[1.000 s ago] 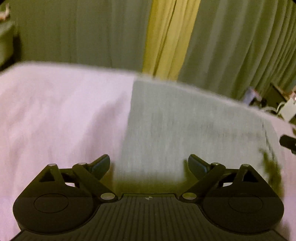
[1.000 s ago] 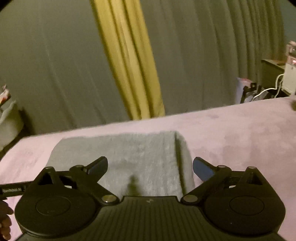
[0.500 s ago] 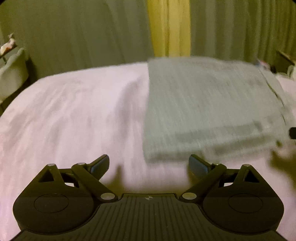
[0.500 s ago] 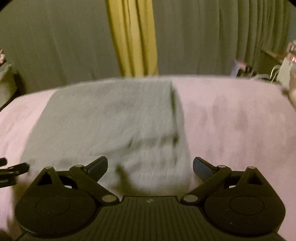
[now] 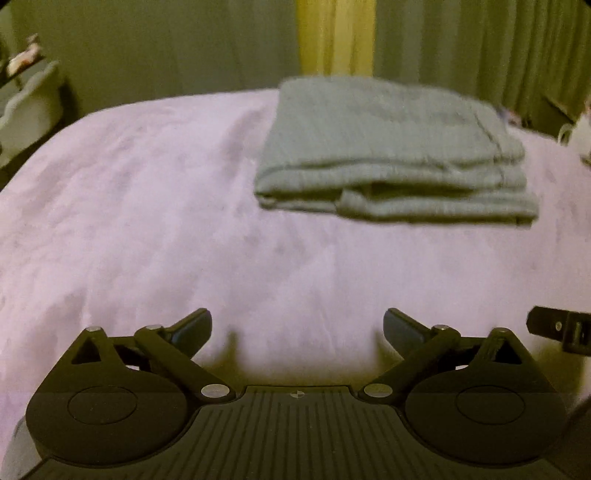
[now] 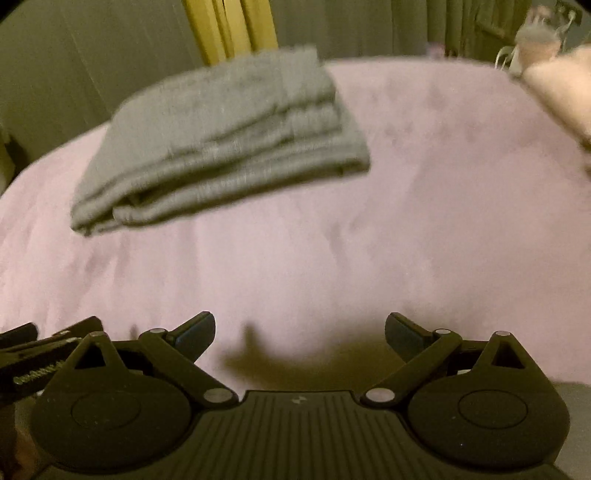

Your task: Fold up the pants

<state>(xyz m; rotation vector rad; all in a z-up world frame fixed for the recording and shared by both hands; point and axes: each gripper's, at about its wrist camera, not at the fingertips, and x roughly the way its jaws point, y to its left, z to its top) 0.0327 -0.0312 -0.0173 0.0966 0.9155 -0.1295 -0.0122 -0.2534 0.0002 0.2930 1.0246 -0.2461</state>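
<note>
The grey pants (image 5: pixel 391 147) lie folded in a thick stack on the pink bed cover (image 5: pixel 147 221), far from me, right of centre in the left wrist view. In the right wrist view the folded pants (image 6: pixel 229 140) lie at the upper left. My left gripper (image 5: pixel 297 328) is open and empty, well short of the pants. My right gripper (image 6: pixel 300 332) is open and empty too, low over the cover. Part of the right gripper (image 5: pixel 561 328) shows at the right edge of the left wrist view, and part of the left gripper (image 6: pixel 33 354) at the left edge of the right wrist view.
Green curtains (image 5: pixel 461 48) with a yellow strip (image 5: pixel 336 37) hang behind the bed. A pale container (image 5: pixel 26 110) stands off the bed's left side. A blurred pale pink thing (image 6: pixel 561 92) shows at the upper right of the right wrist view, with clutter (image 6: pixel 535 33) behind.
Both grippers have pulled back from the folded pants, which now lie farther off and whole in view. Both stay open and empty.
</note>
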